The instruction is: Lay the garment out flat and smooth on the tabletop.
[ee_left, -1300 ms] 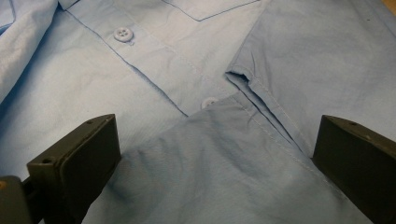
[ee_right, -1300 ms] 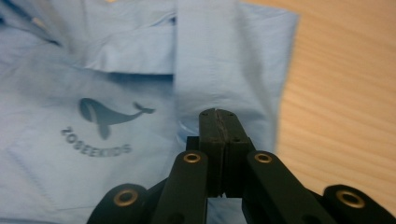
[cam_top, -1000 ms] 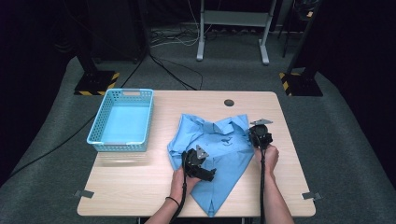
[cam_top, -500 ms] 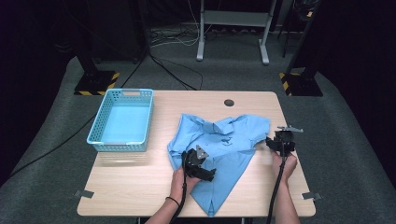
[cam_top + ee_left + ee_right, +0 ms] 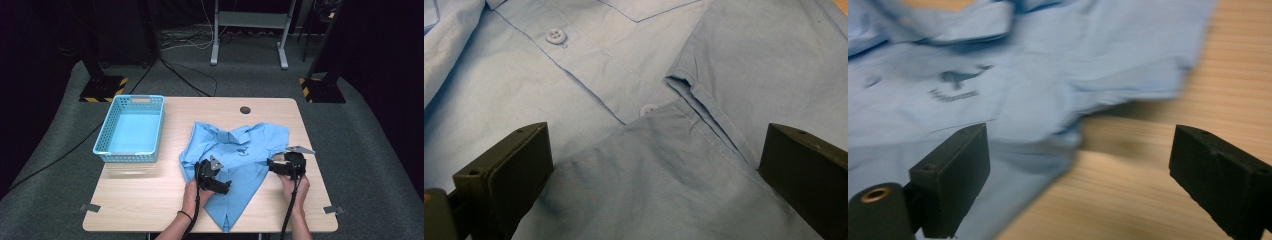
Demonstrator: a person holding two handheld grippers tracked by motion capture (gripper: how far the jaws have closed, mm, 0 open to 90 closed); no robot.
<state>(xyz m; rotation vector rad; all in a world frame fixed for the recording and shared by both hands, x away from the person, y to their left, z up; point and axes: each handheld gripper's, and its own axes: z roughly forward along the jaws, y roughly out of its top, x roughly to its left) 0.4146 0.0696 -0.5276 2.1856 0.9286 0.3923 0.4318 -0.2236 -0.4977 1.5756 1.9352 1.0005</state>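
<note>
A light blue button-up shirt [image 5: 235,145] lies spread on the wooden table [image 5: 150,200], right of centre. My left gripper [image 5: 220,185] rests over the shirt's lower left part. Its jaws stand wide open in the left gripper view [image 5: 654,165], straddling a folded flap of the shirt [image 5: 599,75] near two buttons. My right gripper [image 5: 274,166] is at the shirt's right edge, pointing left. It is open [image 5: 1078,170], with the shirt's hem [image 5: 1023,75] and bare wood between the jaws. A small dark logo [image 5: 955,82] shows on the fabric.
A light blue plastic basket [image 5: 127,156] stands on the left of the table, with nothing in it. A round cable hole [image 5: 245,109] sits near the far edge. Bare wood lies in front of the basket and right of the shirt.
My right gripper left the shirt's upper right, swung out to the right, then came back down to the shirt's right edge. The shirt's right side now reaches farther right. The left gripper stayed put.
</note>
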